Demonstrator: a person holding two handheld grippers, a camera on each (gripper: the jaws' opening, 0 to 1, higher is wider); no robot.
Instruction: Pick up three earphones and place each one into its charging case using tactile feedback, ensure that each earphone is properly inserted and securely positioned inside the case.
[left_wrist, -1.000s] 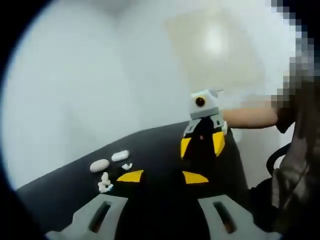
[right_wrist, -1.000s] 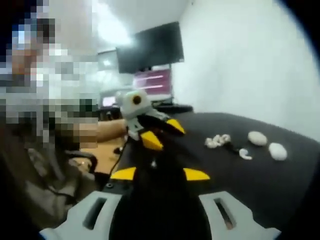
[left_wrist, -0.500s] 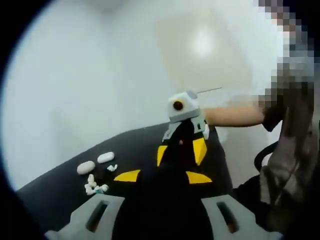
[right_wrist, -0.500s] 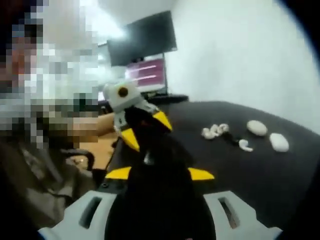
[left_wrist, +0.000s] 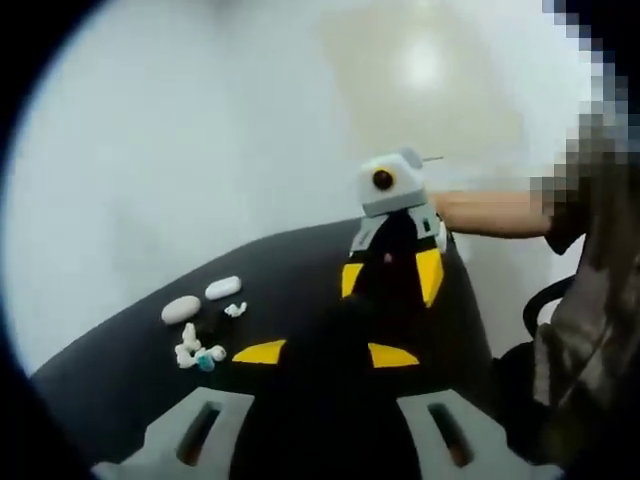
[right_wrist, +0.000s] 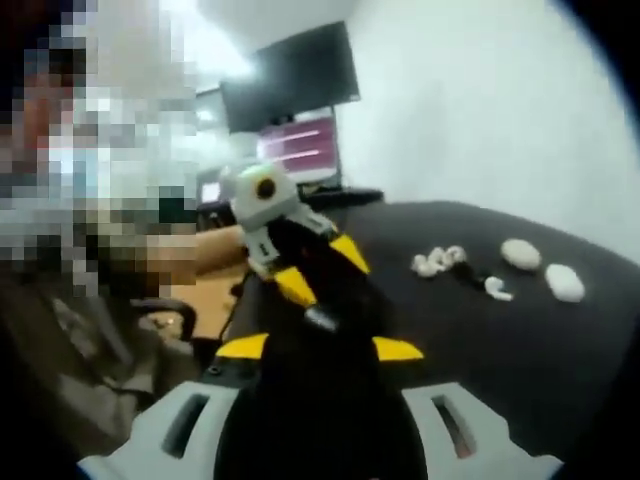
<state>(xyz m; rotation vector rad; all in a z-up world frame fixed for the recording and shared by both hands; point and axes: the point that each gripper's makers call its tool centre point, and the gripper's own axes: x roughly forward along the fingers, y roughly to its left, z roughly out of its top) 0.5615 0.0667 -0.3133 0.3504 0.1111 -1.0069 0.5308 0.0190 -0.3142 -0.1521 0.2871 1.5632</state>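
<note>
Two white oval charging cases (left_wrist: 181, 309) (left_wrist: 223, 288) lie on the black table (left_wrist: 300, 270). Beside them is a single white earphone (left_wrist: 236, 309) and a small heap of earphones (left_wrist: 195, 352). My left gripper (left_wrist: 325, 354) hovers open above the table, right of them, with nothing between its yellow tips. Facing it is my right gripper (left_wrist: 390, 278), also open. In the right gripper view the cases (right_wrist: 520, 254) (right_wrist: 565, 282), a lone earphone (right_wrist: 495, 290) and the heap (right_wrist: 440, 261) lie at the right. My right gripper (right_wrist: 320, 348) is open and empty, with the left gripper (right_wrist: 322, 268) just ahead.
A person's forearm (left_wrist: 490, 215) reaches in behind the right gripper, with their body at the right edge. A dark monitor (right_wrist: 290, 90) and a lit screen (right_wrist: 300, 145) stand beyond the table's far end. A white wall (left_wrist: 150, 150) runs along the table.
Both views have swayed a little with the hands. The two grippers stay open and facing each other above the table. The cases and earphones lie where they were.
</note>
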